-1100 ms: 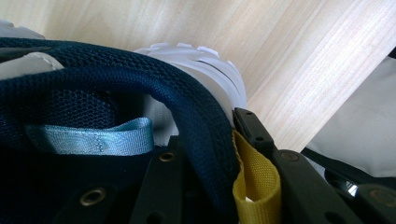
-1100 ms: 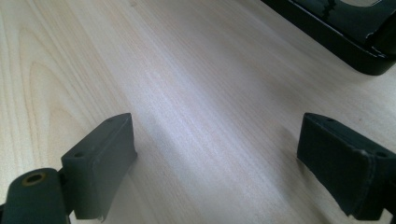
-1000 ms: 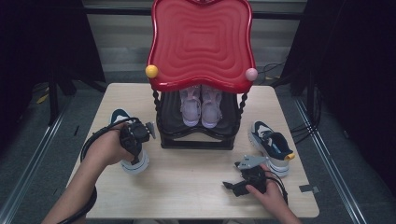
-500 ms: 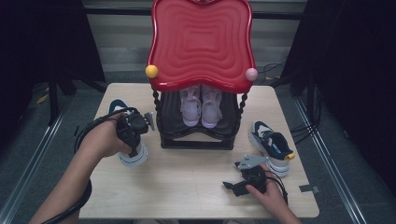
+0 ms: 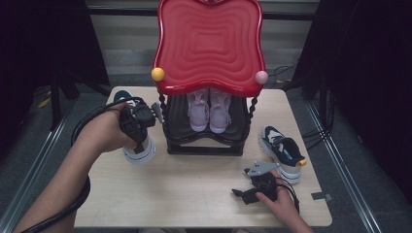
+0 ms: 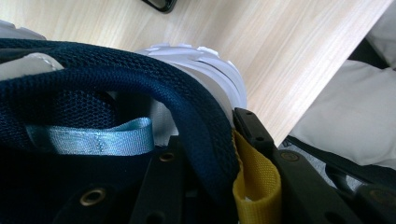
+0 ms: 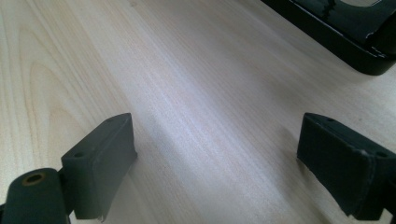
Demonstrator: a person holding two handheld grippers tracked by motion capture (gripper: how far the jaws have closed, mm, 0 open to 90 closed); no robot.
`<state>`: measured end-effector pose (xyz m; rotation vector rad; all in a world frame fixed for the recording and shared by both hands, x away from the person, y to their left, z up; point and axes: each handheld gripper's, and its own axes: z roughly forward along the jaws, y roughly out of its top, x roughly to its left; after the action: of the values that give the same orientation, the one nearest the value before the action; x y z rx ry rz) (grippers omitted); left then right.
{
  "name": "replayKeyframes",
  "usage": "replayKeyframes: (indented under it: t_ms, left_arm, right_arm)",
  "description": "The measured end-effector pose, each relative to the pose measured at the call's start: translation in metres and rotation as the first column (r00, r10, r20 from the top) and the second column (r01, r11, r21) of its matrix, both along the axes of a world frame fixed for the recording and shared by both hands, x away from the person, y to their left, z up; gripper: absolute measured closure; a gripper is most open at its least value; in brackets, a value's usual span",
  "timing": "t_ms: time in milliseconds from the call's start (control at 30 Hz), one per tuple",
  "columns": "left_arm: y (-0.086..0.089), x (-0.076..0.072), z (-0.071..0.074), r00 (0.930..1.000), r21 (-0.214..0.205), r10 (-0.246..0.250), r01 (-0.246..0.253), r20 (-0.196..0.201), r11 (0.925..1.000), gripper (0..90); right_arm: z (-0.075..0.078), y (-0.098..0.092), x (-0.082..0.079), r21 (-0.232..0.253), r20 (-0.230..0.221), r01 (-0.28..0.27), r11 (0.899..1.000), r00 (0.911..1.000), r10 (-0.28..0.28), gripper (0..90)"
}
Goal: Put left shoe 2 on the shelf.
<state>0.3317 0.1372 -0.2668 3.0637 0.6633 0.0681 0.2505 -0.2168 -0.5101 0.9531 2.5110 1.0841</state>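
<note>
Pale wood covers the counter [image 5: 194,189], with dark floor around it. From the high view, a black rack [image 5: 206,141] with a red wavy top [image 5: 209,43] stands at the far middle, holding a pair of pinkish shoes [image 5: 209,110]. The left claw [image 5: 138,121] pinches a navy sneaker [image 5: 138,150] with a white sole, held just left of the rack. The right claw [image 5: 255,182] rests near the front right, beside a second navy sneaker [image 5: 284,153]. The left gripper view shows the jaws pressed on the sneaker's navy mesh collar [image 6: 140,84], a yellow pull tab [image 6: 257,182] against one jaw. The right gripper view shows the jaws spread over bare wood, the rack's base [image 7: 345,32] beyond.
</note>
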Motion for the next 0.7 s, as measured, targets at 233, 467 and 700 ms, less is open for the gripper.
replayKeyframes:
  t_ms: [233,467,700]
  left_arm:
    - [-0.003,-0.002,0.021,0.9999,0.009,-0.011,0.011,0.012,0.9999,73.7]
    - [-0.002,-0.001,0.037,0.9999,0.009,-0.008,0.008,0.015,0.9999,73.6]
    - [-0.002,-0.001,0.055,0.9994,0.002,-0.010,0.010,0.032,0.9999,73.5]
  right_arm:
    - [0.000,0.000,0.000,-0.002,0.001,-0.002,1.000,1.0000,0.002,10.7]
    - [0.000,0.000,0.000,-0.002,0.002,-0.002,1.000,1.0000,0.002,10.7]
    - [0.000,0.000,0.000,-0.002,0.002,-0.002,1.000,1.0000,0.002,10.7]
